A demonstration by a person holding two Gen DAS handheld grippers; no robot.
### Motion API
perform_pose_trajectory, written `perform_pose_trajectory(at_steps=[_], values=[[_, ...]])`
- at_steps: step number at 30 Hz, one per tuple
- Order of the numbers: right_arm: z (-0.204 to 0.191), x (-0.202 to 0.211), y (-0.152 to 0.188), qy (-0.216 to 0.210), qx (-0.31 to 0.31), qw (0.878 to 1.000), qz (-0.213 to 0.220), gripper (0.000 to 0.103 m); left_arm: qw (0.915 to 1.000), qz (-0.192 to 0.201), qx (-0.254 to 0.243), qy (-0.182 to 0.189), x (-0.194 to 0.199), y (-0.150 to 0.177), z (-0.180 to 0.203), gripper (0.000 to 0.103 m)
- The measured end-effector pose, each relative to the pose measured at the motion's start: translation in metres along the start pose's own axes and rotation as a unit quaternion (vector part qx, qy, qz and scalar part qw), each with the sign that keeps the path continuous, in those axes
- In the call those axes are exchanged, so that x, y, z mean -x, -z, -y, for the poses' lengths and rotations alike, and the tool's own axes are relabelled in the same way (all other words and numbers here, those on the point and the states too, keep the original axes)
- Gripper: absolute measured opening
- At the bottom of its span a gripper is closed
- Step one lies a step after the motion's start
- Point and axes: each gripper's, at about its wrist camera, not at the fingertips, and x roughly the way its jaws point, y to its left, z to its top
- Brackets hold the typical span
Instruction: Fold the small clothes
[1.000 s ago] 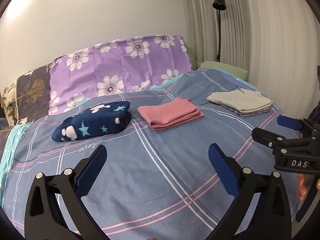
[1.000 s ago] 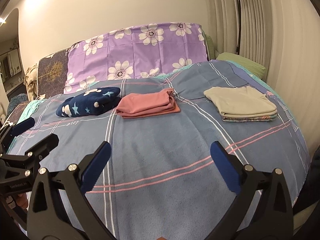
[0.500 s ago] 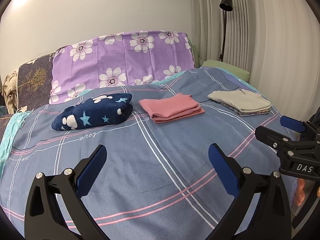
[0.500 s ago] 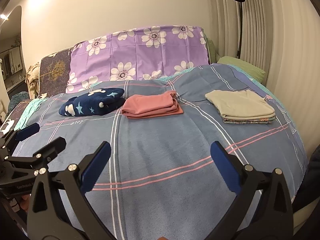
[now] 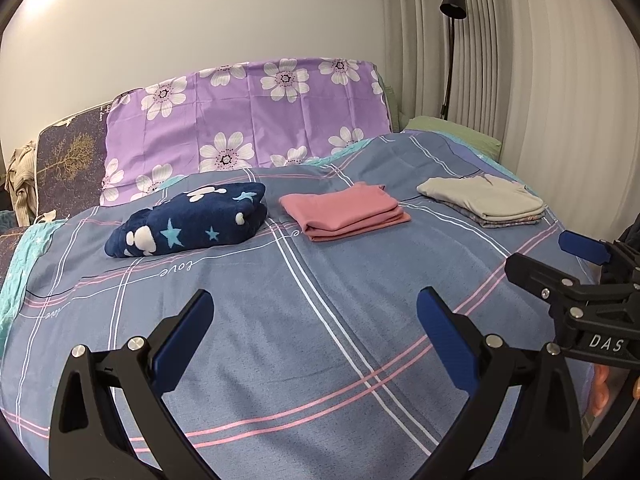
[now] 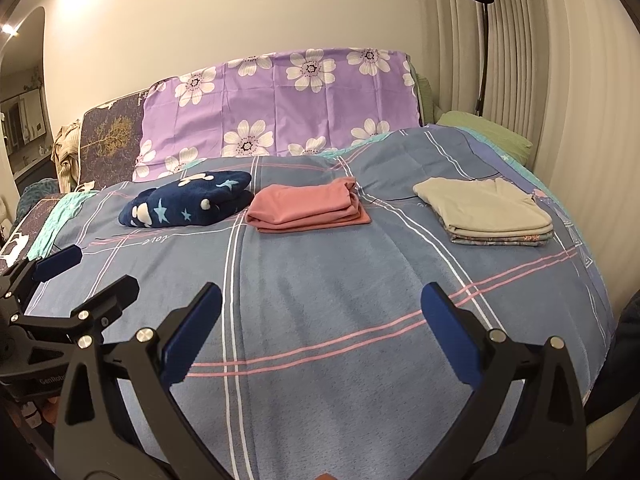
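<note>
- Bedspread [image 5: 320, 320]: blue-grey plaid, the biggest surface and the reference for everything below. Its near half is bare under both grippers.
- Purple floral pillow [image 5: 248, 120] stands at the bedspread's head end, with a black floor lamp [image 5: 452, 0] at the far right corner by the curtain.
- Three folded items sit in a row across the bedspread's far half, apart from each other: navy star fleece [image 5: 188, 226] on the left, pink stack [image 5: 344, 210] in the centre, beige stack [image 5: 484, 200] near the right edge.
- All three look folded already. Judgement: task is at or near the end, or waiting on the next garment; no unfolded piece is in view.
- Left gripper [image 5: 316, 332]: jaws spread wide, nothing between them, hovering above the bedspread's near centre.
- Right gripper [image 6: 320, 332]: likewise spread and empty, above the near centre, just beside the left one.
- Doing the step well: keep both grippers clear of the stacks. If another garment arrives, lay it flat on the bare near half, pinch two corners, and fold along a plaid line for square edges.
- Fleece is bulky and springy, so likely to unroll if nudged.
- Writing: "love" in white script on the bedspread, just in front of the fleece; "DAS" on the right gripper's body; "GenRobo…", cut off, on the left gripper's body.
</note>
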Motion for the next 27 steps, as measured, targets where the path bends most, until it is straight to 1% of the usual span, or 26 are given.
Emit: perform_pose_trajectory(at_steps=[14, 23, 27], values=[[-0.0015, -0.0046, 0.0025, 0.002, 0.003, 1.0, -0.005, 0.101, 0.9999, -0.009, -0.007, -0.004, -0.0028, 0.0025, 0.0023, 0.102], [-0.0003, -0.007, 0.0046, 0.01, 0.006, 1.0, -0.006, 0.101, 0.9999, -0.01, -0.001, -0.014, -0.0028, 0.0045, -0.001, 0.102], [0.0013, -0.0091, 0.0065, 0.015, 0.007, 1.0, -0.01, 0.101, 0.9999, -0.011, 0.001, -0.012, -0.0032, 0.0052, -0.0011, 0.102]])
